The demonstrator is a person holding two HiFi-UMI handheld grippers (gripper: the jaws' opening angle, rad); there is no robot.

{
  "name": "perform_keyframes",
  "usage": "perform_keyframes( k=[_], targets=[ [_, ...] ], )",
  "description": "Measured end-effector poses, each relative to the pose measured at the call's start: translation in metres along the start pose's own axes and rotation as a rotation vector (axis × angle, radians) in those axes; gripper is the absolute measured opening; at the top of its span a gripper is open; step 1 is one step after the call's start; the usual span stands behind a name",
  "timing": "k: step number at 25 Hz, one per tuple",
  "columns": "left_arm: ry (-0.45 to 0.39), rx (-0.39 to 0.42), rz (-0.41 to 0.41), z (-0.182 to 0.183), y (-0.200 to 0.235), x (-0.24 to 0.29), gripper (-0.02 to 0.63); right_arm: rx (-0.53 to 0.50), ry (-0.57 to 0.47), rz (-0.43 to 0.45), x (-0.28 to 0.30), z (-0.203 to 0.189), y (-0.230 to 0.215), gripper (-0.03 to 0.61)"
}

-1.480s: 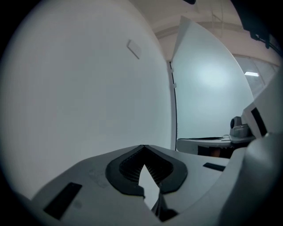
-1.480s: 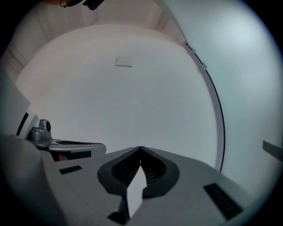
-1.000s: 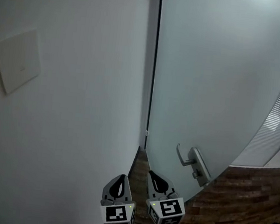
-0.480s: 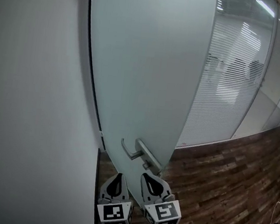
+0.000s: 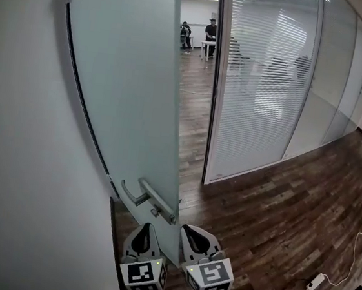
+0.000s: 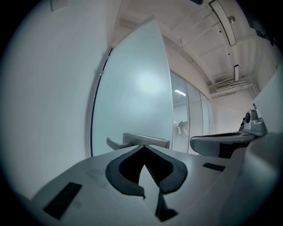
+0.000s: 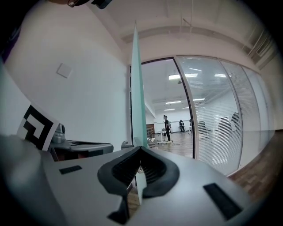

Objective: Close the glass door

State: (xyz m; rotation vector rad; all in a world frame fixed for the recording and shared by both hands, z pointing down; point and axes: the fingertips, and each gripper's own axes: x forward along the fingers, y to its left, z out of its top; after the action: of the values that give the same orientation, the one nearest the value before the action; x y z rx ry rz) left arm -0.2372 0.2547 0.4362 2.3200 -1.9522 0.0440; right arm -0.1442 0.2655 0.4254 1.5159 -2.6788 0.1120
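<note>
The view has swung off the white wall [image 5: 11, 154] onto the frosted glass door [image 5: 129, 90], which stands open; the left gripper [image 5: 145, 229] and right gripper [image 5: 194, 231] are pressed together, empty, near its silver lever handle [image 5: 141, 194]; closing seems not yet begun.

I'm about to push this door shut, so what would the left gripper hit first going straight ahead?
Probably the door handle, which sits just beyond the left gripper's shut tips; depth is uncertain.

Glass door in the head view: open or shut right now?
Open. The glass door stands swung clear of the frame; between its free edge and the frame the corridor floor and distant people show.
</note>
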Motion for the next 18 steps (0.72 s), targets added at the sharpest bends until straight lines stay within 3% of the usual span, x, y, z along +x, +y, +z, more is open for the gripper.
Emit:
perform_keyframes(
  k=[6,10,15,18],
  targets=[
    [-0.015,0.072,-0.079,0.01,0.013,0.016,-0.003,0.003,-0.027,-0.015,0.006,0.006,-0.002,-0.003],
    [-0.025,0.111,-0.09,0.012,0.031,0.027,0.009,0.005,-0.024,-0.026,0.006,0.005,0.0,-0.003],
    [0.006,0.331,-0.124,0.008,0.049,0.048,0.078,-0.009,-0.019,-0.03,0.009,0.008,0.004,-0.003],
    [0.082,0.479,-0.164,-0.008,0.061,0.061,0.084,-0.026,-0.038,-0.022,0.011,0.008,0.008,-0.002]
  ],
)
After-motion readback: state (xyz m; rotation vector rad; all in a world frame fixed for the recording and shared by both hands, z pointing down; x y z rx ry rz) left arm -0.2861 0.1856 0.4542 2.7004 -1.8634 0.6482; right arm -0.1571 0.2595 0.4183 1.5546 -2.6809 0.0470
